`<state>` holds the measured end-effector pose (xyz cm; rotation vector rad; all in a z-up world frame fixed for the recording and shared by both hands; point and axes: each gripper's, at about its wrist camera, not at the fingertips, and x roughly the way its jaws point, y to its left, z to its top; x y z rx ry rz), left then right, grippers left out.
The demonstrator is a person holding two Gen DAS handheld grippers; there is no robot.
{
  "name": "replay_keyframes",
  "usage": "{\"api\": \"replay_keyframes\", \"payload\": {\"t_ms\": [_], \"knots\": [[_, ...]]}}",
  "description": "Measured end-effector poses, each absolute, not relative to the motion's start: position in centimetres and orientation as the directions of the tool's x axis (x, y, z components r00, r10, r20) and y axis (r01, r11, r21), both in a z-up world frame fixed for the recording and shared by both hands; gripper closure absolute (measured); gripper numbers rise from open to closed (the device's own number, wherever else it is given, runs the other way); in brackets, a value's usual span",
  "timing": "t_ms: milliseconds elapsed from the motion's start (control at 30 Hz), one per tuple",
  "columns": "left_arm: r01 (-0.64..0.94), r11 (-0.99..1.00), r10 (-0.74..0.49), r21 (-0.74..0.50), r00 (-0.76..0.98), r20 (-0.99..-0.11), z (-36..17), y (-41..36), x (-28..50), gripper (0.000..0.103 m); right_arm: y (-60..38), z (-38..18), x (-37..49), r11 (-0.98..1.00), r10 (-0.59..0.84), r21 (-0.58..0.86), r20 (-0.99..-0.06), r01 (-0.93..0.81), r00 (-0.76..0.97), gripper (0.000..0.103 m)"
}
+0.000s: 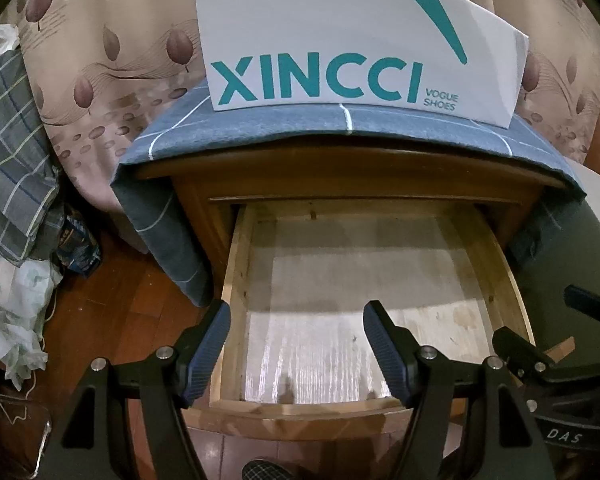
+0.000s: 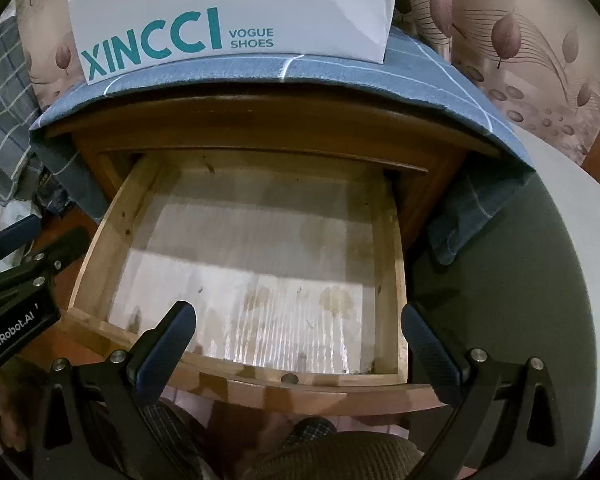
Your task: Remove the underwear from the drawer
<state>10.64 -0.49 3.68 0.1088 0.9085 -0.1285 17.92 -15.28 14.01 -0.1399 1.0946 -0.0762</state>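
Right wrist view showed the drawer (image 2: pixel 236 264) pulled out and bare; no underwear was visible anywhere. Both grippers' fingers (image 2: pixel 168 340) stood apart, holding nothing. Underwear would likely be light and soft, pinched at a fold.

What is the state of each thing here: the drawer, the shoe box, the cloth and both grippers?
drawer: pulled open, nothing visible inside except a pale liner
shoe box: closed, standing on the nightstand top
blue cloth: draped over the nightstand, hanging down both sides
left gripper: jaws open, holding nothing
right gripper: jaws open, holding nothing
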Motion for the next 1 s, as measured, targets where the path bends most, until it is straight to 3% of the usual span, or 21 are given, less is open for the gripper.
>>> {"api": "replay_keyframes", "payload": {"t_ms": [1000], "knots": [[0.167,0.985,-0.069,0.04,0.603,-0.795,3.7,-0.75,10.64,0.032,-14.91,13.86,17.73,0.985,-0.143,-0.169,-0.88,-0.017,0.453,0.002]]}}
